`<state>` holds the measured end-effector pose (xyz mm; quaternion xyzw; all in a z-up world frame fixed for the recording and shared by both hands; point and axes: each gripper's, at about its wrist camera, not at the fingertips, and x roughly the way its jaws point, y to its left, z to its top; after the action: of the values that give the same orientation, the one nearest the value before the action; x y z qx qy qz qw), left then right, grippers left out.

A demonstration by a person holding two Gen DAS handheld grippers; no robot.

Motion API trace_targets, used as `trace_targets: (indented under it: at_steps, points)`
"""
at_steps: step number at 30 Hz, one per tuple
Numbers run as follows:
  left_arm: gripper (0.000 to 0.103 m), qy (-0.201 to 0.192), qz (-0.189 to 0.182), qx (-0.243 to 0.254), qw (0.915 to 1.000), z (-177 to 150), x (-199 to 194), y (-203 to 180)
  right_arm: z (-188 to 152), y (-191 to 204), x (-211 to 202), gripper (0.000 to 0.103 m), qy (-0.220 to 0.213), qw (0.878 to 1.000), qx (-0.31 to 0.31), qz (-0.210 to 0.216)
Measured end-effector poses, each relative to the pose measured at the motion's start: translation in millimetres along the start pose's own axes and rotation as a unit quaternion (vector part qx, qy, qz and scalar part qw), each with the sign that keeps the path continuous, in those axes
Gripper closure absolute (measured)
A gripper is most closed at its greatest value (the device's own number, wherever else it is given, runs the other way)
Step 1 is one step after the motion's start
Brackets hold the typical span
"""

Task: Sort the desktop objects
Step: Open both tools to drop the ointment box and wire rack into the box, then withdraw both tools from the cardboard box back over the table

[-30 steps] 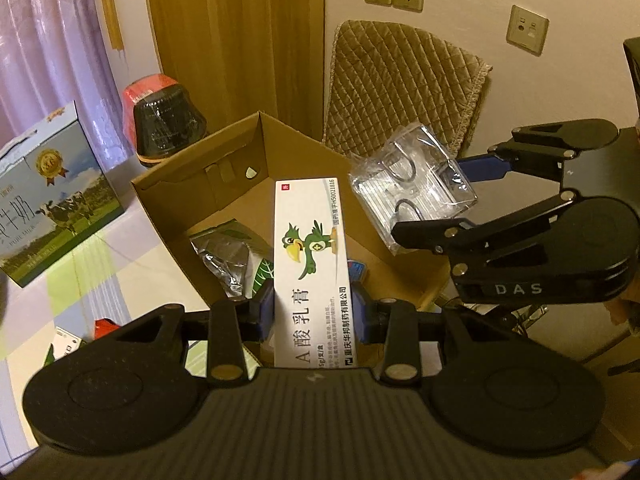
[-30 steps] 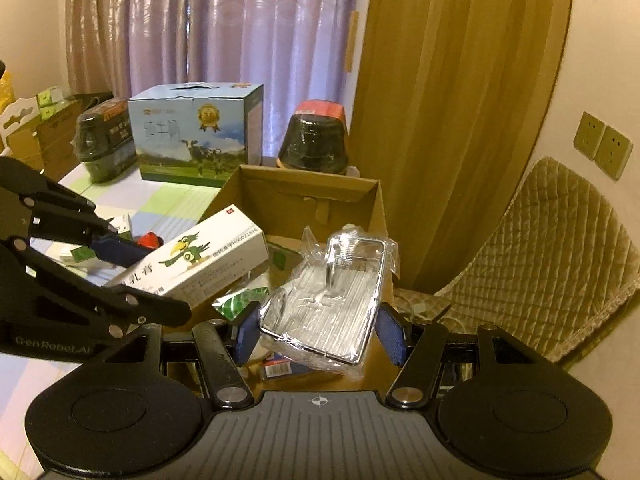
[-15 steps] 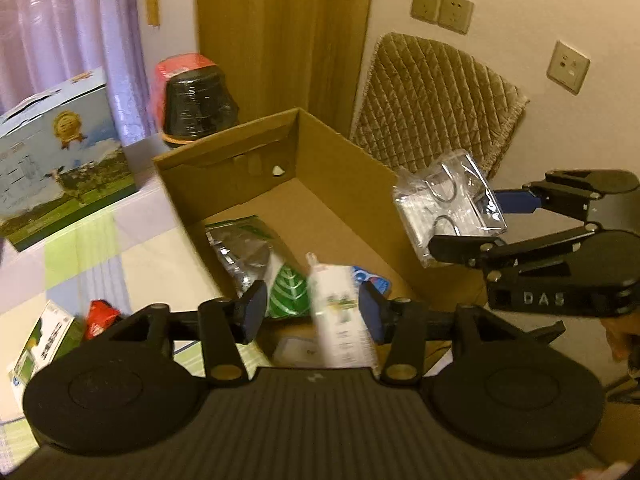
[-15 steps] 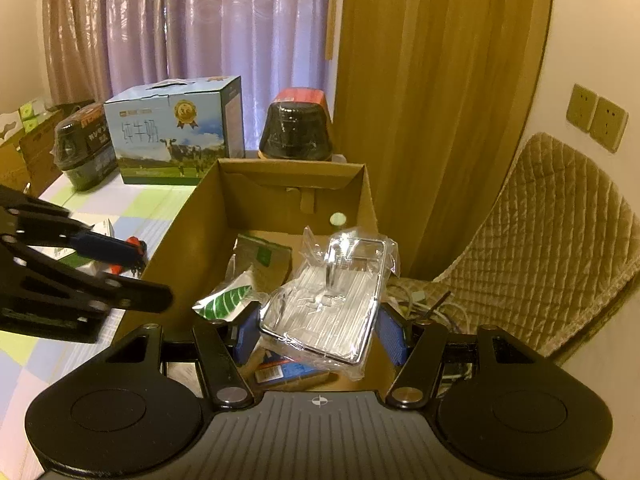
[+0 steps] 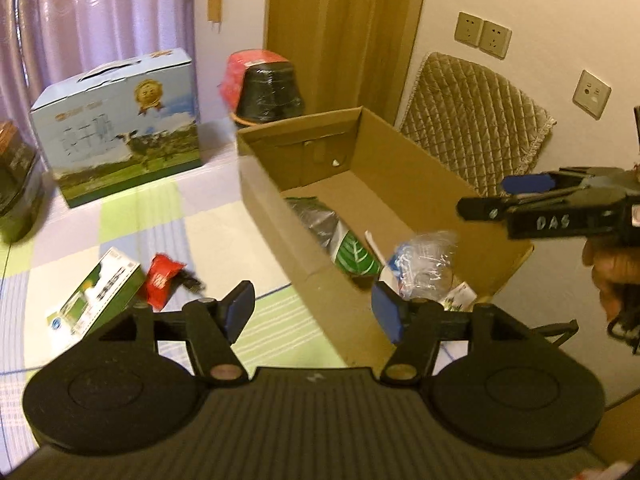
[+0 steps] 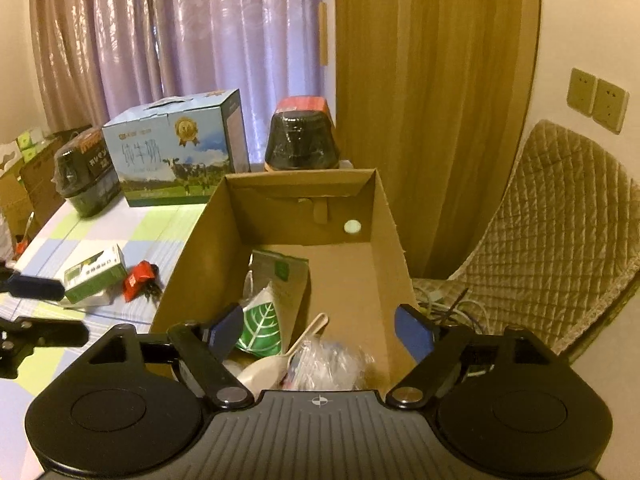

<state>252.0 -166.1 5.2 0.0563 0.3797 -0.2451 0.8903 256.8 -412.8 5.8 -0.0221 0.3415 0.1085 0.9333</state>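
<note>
Right wrist: clear packet (image 6: pixel 328 364) below hand-held gripper (image 6: pixel 320 332).

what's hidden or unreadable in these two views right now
- Near end of the brown cardboard box: in the right wrist view the gripper body covers it, hiding the lower part of the crinkled clear plastic bag.
- Small green and white carton on the table: in the left wrist view its print is blurred and its lower corner sits behind the left gripper.

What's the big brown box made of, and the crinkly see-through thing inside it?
The big brown box looks like plain matte cardboard: dull tan walls with raw folded edges. The crinkly see-through thing appears to be thin clear plastic wrap, since it wrinkles and glints. What it holds is too blurred to tell.
</note>
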Motion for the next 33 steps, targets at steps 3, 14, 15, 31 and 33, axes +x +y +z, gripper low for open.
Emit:
trace_targets:
  at_steps: [3,14,15,31,33]
  points:
    - [0.039,0.0,0.006,-0.006,1.0,-12,-9,8,-4,2,-7,0.022,0.0,1.0,0.0,-0.002]
    - [0.025,0.013,0.034,-0.055,0.9978,-85,-57,35,-39,47,-56,0.011,-0.02,0.999,0.009,0.036]
    - [0.025,0.014,0.038,-0.057,0.9975,-92,-62,38,-43,54,-61,0.01,-0.022,0.999,0.011,0.042]
    - [0.003,0.023,0.101,-0.082,0.9912,-168,-138,71,-117,152,-94,0.002,0.024,0.992,0.049,0.118]
    - [0.003,0.026,0.105,-0.093,0.9898,-176,-144,77,-123,161,-93,0.002,0.032,0.991,0.048,0.121]
